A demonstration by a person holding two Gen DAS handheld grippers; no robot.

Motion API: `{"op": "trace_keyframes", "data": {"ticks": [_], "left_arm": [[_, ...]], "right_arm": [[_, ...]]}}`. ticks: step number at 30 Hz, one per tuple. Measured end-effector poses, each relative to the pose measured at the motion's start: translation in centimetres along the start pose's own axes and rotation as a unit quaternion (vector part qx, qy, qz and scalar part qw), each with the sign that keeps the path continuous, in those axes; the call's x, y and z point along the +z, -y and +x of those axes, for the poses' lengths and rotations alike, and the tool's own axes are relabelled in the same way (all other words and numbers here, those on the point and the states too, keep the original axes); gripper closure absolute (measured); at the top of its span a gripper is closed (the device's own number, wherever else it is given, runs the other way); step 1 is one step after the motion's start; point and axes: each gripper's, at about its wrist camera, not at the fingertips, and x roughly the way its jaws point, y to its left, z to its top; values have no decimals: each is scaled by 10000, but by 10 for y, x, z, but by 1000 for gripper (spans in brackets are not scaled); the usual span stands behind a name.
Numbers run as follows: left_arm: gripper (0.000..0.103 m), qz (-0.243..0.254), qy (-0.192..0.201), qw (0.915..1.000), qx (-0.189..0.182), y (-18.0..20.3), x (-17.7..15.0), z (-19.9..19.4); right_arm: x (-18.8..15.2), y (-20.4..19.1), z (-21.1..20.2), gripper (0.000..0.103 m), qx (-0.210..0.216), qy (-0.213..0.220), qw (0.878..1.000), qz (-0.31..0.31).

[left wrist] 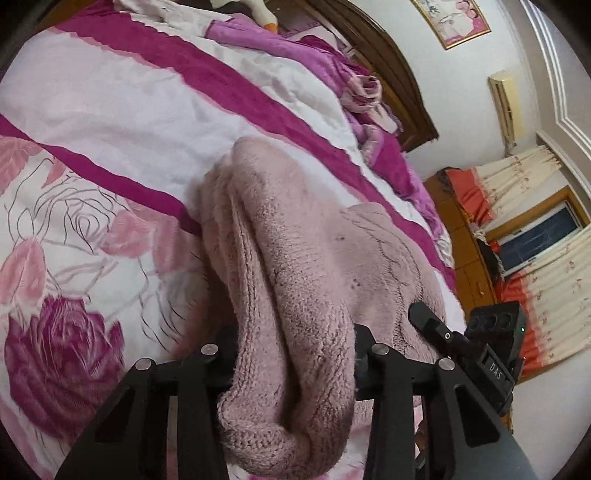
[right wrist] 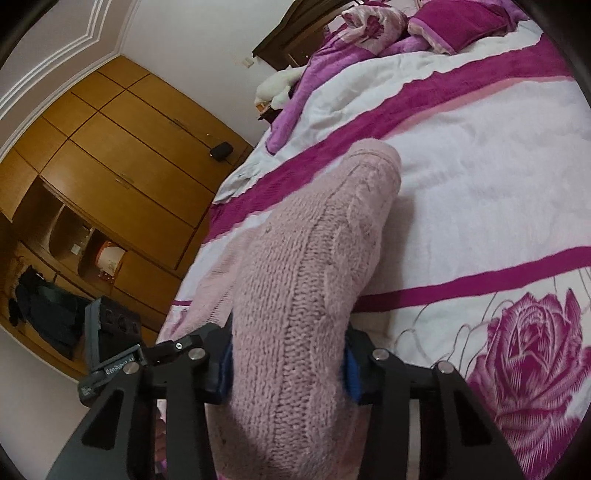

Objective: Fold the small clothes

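Observation:
A pink knitted sweater [left wrist: 295, 258] lies bunched on the bed quilt [left wrist: 110, 129], with a thick fold running back between the jaws of my left gripper [left wrist: 293, 365], which is shut on it; the fingertips are buried in the knit. In the right wrist view another roll of the same sweater [right wrist: 306, 266] rises off the quilt [right wrist: 480, 166] and passes between the blue pads [right wrist: 352, 373] of my right gripper [right wrist: 286, 369], which press on it from both sides. Each gripper shows at the edge of the other's view: the right one [left wrist: 495, 343], the left one [right wrist: 110, 343].
The quilt is white with magenta stripes and rose prints. A crumpled purple blanket [left wrist: 332, 62] and pillows [right wrist: 454, 26] lie by the wooden headboard [left wrist: 388, 66]. A wooden wardrobe [right wrist: 110, 147] stands on one side of the bed, a curtained window [left wrist: 535, 236] on the other.

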Motion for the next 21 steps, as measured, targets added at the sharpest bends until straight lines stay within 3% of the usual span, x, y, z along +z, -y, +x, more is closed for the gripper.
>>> {"op": "trace_keyframes", "data": {"ticks": [7, 15, 21], "left_arm": [[87, 72, -116, 9996, -247, 29, -25, -23], [87, 442, -411, 9971, -460, 78, -82, -31], [86, 784, -886, 9930, -31, 84, -133, -9]], "right_arm": [[-11, -25, -45, 56, -108, -194, 9998, 25], [-53, -29, -133, 56, -350, 46, 9994, -20], [-103, 1, -175, 55, -866, 111, 9960, 189]]}}
